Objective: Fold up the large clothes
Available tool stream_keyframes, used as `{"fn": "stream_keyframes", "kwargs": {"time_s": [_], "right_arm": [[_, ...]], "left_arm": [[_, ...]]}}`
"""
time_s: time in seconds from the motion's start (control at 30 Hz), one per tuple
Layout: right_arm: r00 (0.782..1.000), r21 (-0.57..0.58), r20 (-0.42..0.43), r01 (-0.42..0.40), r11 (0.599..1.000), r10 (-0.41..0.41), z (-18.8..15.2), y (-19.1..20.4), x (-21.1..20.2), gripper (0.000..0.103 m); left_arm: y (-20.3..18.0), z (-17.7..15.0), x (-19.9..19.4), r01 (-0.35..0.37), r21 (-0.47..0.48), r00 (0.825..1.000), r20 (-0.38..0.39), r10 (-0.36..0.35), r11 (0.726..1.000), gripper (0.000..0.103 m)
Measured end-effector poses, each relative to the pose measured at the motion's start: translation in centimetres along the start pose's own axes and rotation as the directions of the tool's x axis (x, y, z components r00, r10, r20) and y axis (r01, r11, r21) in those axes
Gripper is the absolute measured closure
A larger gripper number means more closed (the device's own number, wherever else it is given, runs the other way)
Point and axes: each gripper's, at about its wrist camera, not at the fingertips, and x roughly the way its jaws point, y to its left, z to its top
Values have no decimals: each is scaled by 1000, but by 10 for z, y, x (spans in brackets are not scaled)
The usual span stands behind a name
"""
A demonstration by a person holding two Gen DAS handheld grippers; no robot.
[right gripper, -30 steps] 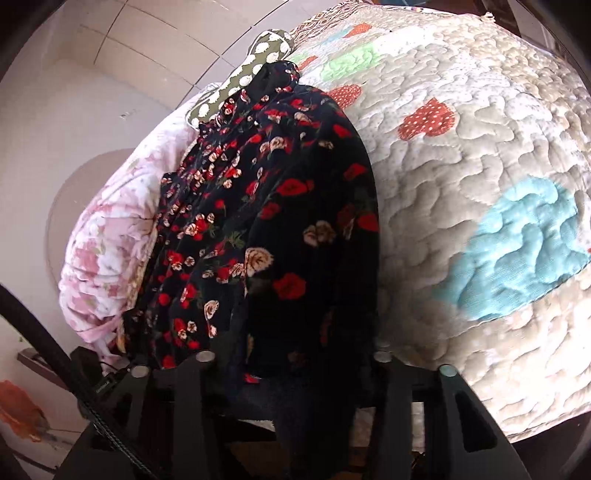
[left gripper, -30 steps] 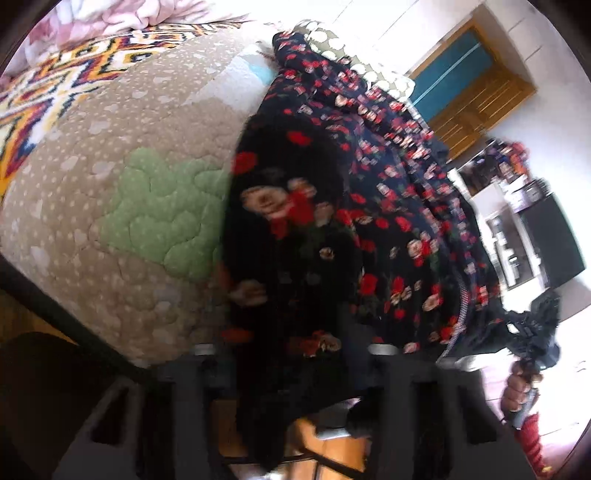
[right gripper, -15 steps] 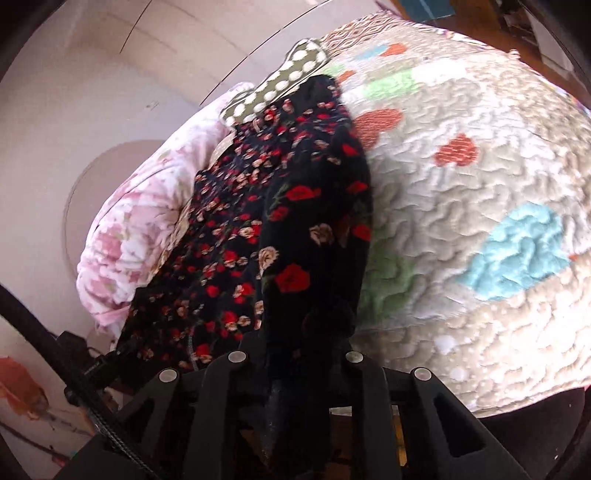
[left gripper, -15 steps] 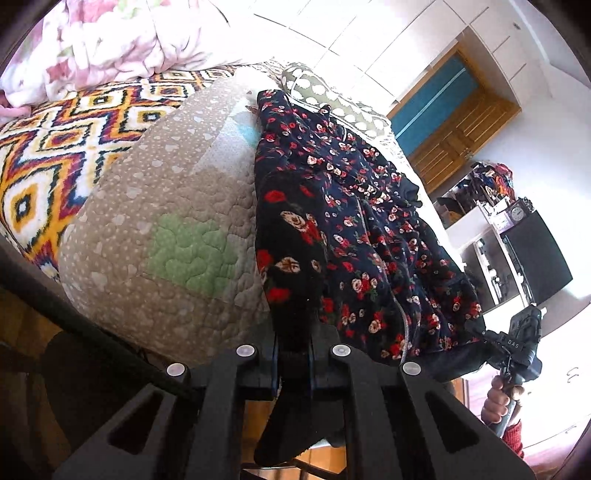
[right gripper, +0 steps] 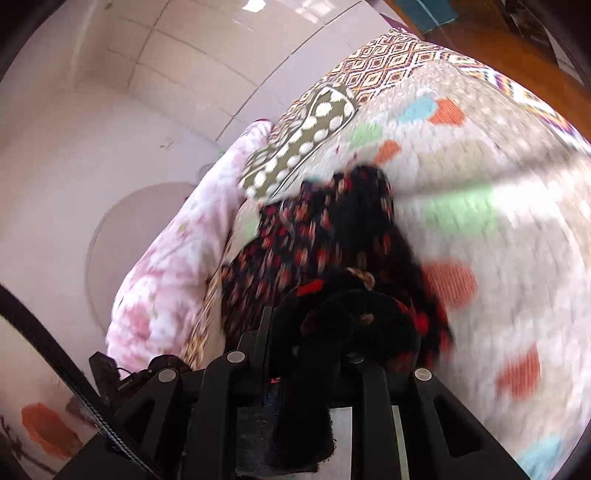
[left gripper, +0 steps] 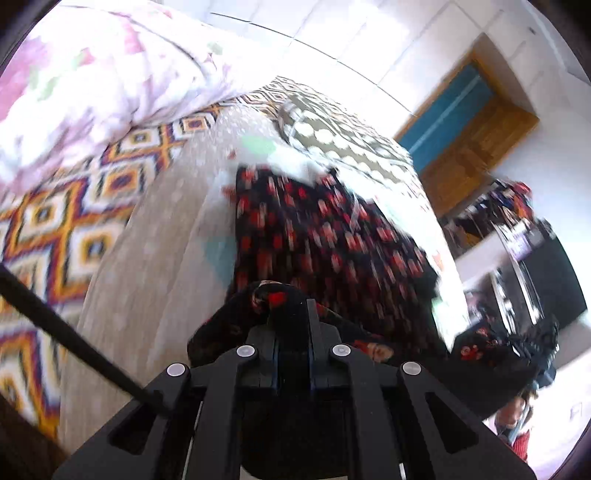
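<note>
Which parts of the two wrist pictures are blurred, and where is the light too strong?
Left wrist view: the floral garment and patterned blanket smear with motion, the left gripper stays sharp, and the wall above is overexposed. Right wrist view: the quilt streaks most at right, the garment blurs, and the right gripper is sharp.

Bright daylight on white tiled wall (left gripper: 332, 33), wooden door (left gripper: 469, 147) with teal panel, bed under beige patchwork quilt (right gripper: 498, 229), pink floral duvet (left gripper: 92, 74), polka-dot pillow (right gripper: 306, 136).
</note>
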Motion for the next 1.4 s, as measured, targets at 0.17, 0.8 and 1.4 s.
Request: {"fn": "stream_keyframes", "kwargs": {"time_s": [0.17, 0.8, 1.4], "right_arm": [[991, 20, -2, 135, 991, -135, 75, -11, 82, 81], [976, 489, 134, -214, 846, 169, 145, -114, 132, 44], [999, 42, -6, 46, 998, -46, 110, -2, 86, 73]], "left_arm": [[-13, 83, 77, -141, -22, 990, 23, 141, 990, 93], [50, 146, 112, 177, -394, 981, 139, -133, 902, 62], [-29, 24, 65, -257, 126, 962, 134, 240, 958, 36]]}}
